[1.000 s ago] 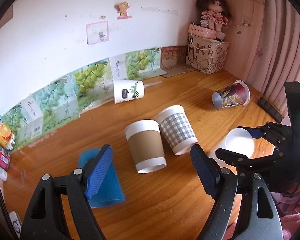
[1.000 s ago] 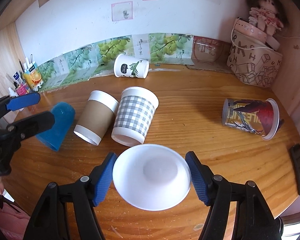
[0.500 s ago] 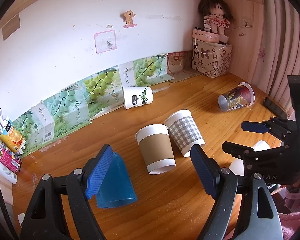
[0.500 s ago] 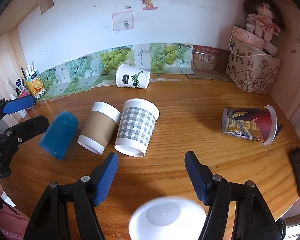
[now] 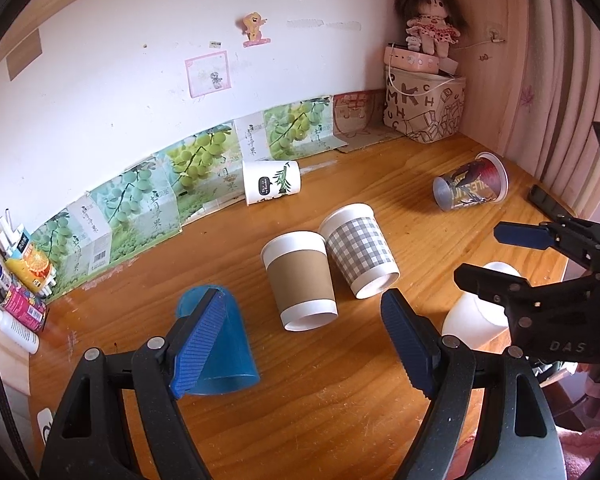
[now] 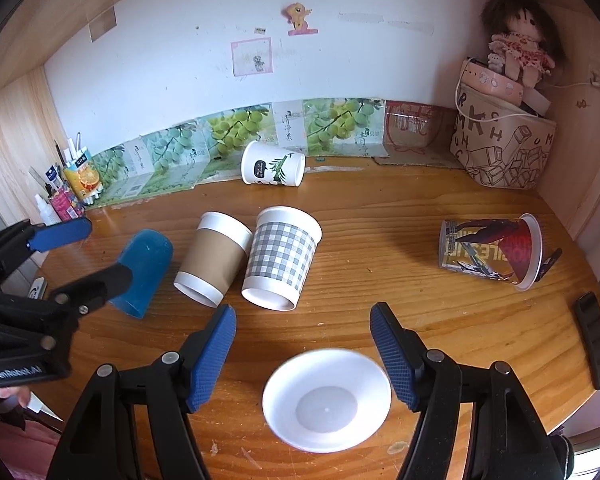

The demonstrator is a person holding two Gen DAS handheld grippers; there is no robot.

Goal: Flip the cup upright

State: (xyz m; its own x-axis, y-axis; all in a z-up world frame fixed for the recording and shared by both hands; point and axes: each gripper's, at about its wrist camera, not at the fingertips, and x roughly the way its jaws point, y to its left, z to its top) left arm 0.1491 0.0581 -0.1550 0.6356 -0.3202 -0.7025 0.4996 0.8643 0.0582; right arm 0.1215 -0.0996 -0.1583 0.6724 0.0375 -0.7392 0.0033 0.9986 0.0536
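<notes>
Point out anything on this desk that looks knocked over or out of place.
Five cups lie on their sides: the blue cup, brown cup, checked cup, bamboo-print cup by the wall and the foil-print cup at the right. Only the white cup stands upright. Nothing looks spilled or damaged.

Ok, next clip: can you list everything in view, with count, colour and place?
Paper cups: five on their sides; brown-sleeved and grey checked mid-table, white leaf-print by the wall, red printed right, blue left.
White cup: one, upright, near edge.
Table: one, wood.
Grape-print cartons: a row, green, along the wall.
Patterned bag: one, beige, back right corner.
Doll: one, on the bag.
Bottles: several, far left.
Black object: one, right edge.
Left tool: open.
Right tool: open, above the white cup.
</notes>
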